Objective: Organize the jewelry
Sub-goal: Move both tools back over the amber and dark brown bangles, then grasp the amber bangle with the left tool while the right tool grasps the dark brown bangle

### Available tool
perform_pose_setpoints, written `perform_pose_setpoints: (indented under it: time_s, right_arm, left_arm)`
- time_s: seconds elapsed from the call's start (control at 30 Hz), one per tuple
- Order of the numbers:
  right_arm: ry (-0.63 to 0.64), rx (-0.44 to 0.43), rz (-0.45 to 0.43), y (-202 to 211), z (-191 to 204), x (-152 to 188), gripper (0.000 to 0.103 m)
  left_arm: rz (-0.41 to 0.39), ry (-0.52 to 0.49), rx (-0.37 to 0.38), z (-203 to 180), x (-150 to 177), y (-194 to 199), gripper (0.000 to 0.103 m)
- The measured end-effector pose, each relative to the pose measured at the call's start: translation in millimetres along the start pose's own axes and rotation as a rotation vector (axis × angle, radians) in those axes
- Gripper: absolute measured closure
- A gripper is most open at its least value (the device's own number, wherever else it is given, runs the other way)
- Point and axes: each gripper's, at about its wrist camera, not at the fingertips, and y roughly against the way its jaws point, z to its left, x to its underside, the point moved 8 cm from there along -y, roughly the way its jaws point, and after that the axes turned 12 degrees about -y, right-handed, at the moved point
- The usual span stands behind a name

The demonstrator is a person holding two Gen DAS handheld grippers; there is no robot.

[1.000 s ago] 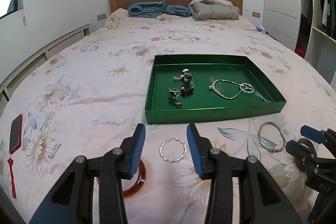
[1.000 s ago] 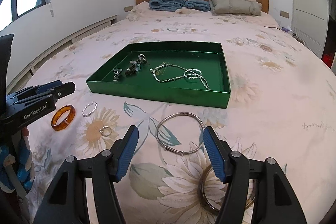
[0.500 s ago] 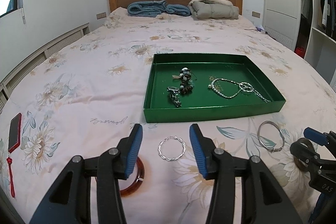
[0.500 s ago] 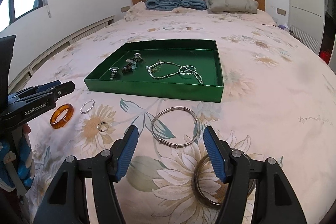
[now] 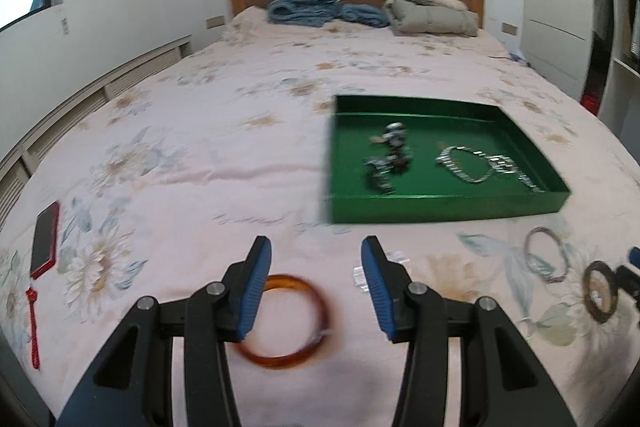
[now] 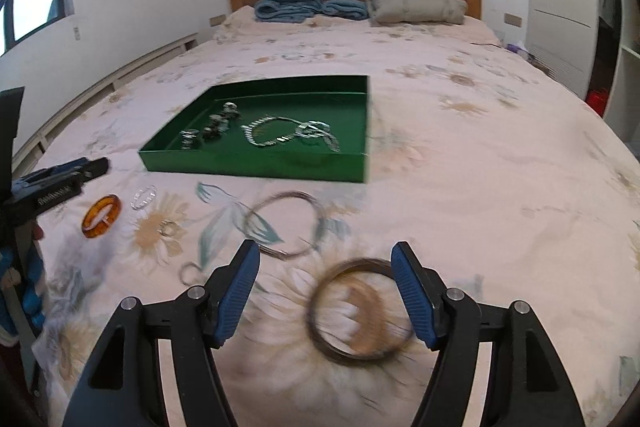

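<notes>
A green tray on the bed holds a silver bead necklace and dark charm pieces. My left gripper is open and empty, with an amber bangle lying between its fingers below. A twisted silver hoop lies beside the amber bangle. My right gripper is open and empty over a dark metal bangle. A thin silver bangle lies just ahead of it. Small rings lie to the left.
A red phone and a red tassel lie at the bed's left edge. Folded blue blankets and a grey jacket sit by the wooden headboard. A white wardrobe stands on the right.
My left gripper has moved left, from over the twisted silver hoop to over the amber bangle. My right gripper has moved back, from the thin silver bangle to the dark bangle.
</notes>
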Motion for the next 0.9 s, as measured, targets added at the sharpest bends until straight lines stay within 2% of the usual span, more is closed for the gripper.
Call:
perform_pose_setpoints:
  time_s: [0.2,0.37,0.6,0.73,0.9]
  right_arm:
    - [-0.016,0.087,0.045,-2.6,-42.4,8.7,0.036]
    - [-0.042,0.079,0.140,-28.9,-58.7,20.7,0.040]
    - [0.027,0.066,0.176,-45.3,-49.8,25.3,0.043]
    - [0.095,0.052,0.202,-52.5,-38.9,28.9,0.045]
    - [0.160,0.044,0.223,-59.6,-28.4,32.3,0.054]
  left_arm:
    - [0.086,0.060,-0.053,46.1,31.2,-13.8,0.058]
    - [0.134,0.122,-0.036,70.9,48.8,-25.1,0.058]
    - [0.182,0.143,0.090,58.8,59.9,-40.1,0.058]
    - [0.223,0.120,0.138,41.3,66.4,-50.7,0.058]
    - [0.252,0.117,0.158,34.1,71.9,-61.5,0.059]
